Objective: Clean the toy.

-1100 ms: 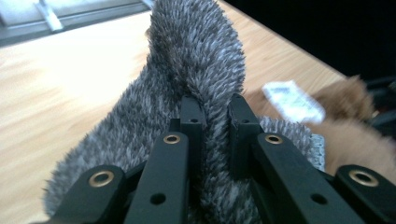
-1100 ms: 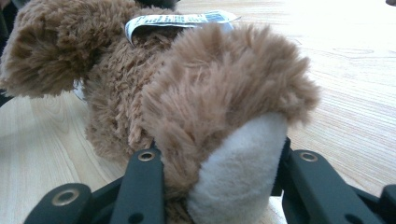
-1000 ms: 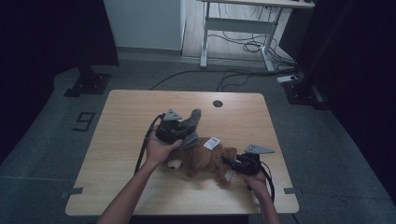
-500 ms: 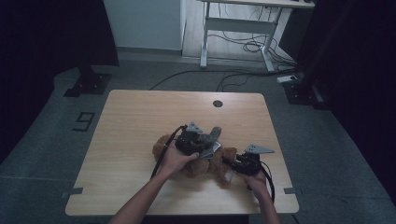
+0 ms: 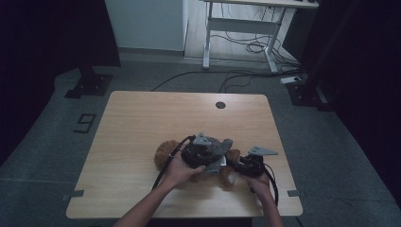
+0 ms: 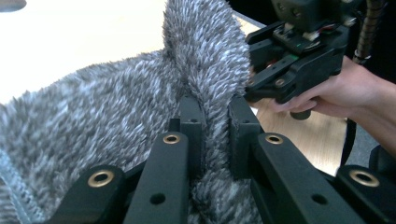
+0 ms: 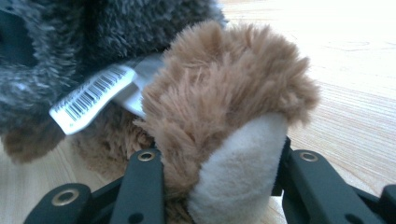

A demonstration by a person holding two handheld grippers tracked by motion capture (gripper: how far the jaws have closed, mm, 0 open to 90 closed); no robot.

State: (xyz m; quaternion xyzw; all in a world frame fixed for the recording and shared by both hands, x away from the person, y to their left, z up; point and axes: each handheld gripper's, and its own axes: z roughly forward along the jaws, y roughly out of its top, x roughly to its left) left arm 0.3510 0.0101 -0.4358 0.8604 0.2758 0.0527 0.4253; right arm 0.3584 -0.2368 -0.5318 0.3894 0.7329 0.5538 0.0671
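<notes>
The left tool [image 6: 215, 135] pinches a grey furry cloth [image 6: 116, 121] (right over the brown teddy [image 7: 219, 107]). The right tool [image 7: 215, 182] pinches the teddy's foot, near the table's [image 5: 142, 123] front edge.

You see a wooden counter [image 5: 142, 127] with a round hole [image 5: 220, 105], and beyond it a white desk frame [image 5: 241, 28] over tangled floor cables [image 5: 250, 46].

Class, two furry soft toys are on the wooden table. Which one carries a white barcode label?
The brown plush toy with the cream foot pad, clamped by the right gripper; its white barcode label sticks out beside it. The grey furry toy shows none.
</notes>
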